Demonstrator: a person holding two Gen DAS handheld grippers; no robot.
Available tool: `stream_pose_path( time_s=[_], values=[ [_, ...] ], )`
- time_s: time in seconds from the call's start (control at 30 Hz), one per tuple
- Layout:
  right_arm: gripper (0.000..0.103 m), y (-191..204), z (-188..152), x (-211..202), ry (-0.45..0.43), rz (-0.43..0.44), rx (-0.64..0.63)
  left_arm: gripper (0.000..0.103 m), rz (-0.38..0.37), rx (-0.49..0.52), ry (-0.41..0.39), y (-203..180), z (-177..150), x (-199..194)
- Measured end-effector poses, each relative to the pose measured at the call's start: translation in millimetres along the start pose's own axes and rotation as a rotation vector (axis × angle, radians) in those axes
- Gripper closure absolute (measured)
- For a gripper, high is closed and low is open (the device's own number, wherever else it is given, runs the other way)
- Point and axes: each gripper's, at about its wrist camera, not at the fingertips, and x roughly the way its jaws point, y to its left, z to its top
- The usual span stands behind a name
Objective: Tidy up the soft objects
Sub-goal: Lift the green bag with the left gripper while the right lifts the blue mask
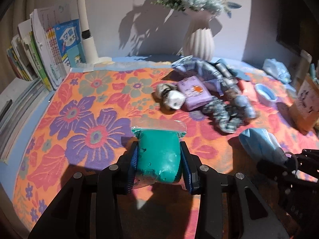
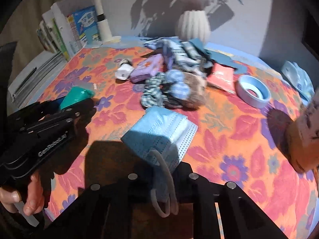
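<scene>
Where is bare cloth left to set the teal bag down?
Free: the floral cloth between the books and the teal bag. Crowded: centre-right, around the purple packet, scrunchies, masks and tape roll.

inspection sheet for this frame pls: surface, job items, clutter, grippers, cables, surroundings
Surface: floral cloth covers the table.
Job's things: teal putty bag; stack of blue face masks; pile of scrunchies and cloths; purple tissue pack; red packet.
Clutter: blue tape roll; cardboard box.
Grippers: left gripper shut on the putty bag; right gripper shut on the masks.
Cables: nothing seen.
Surroundings: books, white ribbed vase with flowers, wall behind.
</scene>
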Motion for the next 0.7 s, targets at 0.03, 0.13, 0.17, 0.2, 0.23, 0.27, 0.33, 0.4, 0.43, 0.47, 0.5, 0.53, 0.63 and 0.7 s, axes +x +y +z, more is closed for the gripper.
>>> stream_pose_path(
  time_s=[0.03, 0.13, 0.17, 0.2, 0.23, 0.27, 0.33, 0.4, 0.43, 0.47, 0.5, 0.53, 0.63, 0.7],
  values=[
    [0.088, -4, -1, -6, -0.009, -0.016, 0.008, 0.067, -0.015, -0.007, -0.007, -2, 0, -4],
    [0.088, -13, -3, -28, -0.043, -0.057, 0.031, 0.067, -0.036, -0.005, -0.032, -12, 5, -17],
    [0.088, -16, -3, -35, -0.055, -0.071, 0.038, 0.067, -0.043, 0.0, -0.042, -16, 7, -22],
    [0.088, -21, -4, -46, -0.074, -0.086, 0.045, 0.067, -0.053, 0.007, -0.058, -21, 11, -29],
    [0.088, -24, -3, -52, -0.086, -0.095, 0.048, 0.067, -0.061, 0.013, -0.073, -26, 14, -36],
    [0.088, -26, -4, -59, -0.1, -0.109, 0.05, 0.067, -0.066, 0.017, -0.082, -29, 17, -40],
    [0.088, -30, -6, -73, -0.126, -0.135, 0.051, 0.067, -0.081, 0.032, -0.111, -41, 23, -52],
    [0.088, -36, -9, -85, -0.147, -0.148, 0.059, 0.067, -0.092, 0.054, -0.138, -54, 29, -63],
    [0.088, -38, -11, -91, -0.156, -0.155, 0.061, 0.067, -0.099, 0.063, -0.148, -60, 31, -67],
    [0.088, -42, -13, -96, -0.163, -0.163, 0.063, 0.067, -0.108, 0.07, -0.155, -66, 33, -71],
    [0.088, -44, -15, -102, -0.171, -0.17, 0.066, 0.067, -0.121, 0.079, -0.164, -74, 34, -76],
    [0.088, -49, -18, -108, -0.179, -0.177, 0.071, 0.067, -0.128, 0.087, -0.17, -80, 36, -79],
    [0.088, -61, -24, -123, -0.196, -0.19, 0.093, 0.067, -0.154, 0.115, -0.185, -102, 40, -89],
    [0.088, -72, -29, -134, -0.21, -0.207, 0.113, 0.067, -0.177, 0.134, -0.194, -117, 42, -96]
  ],
)
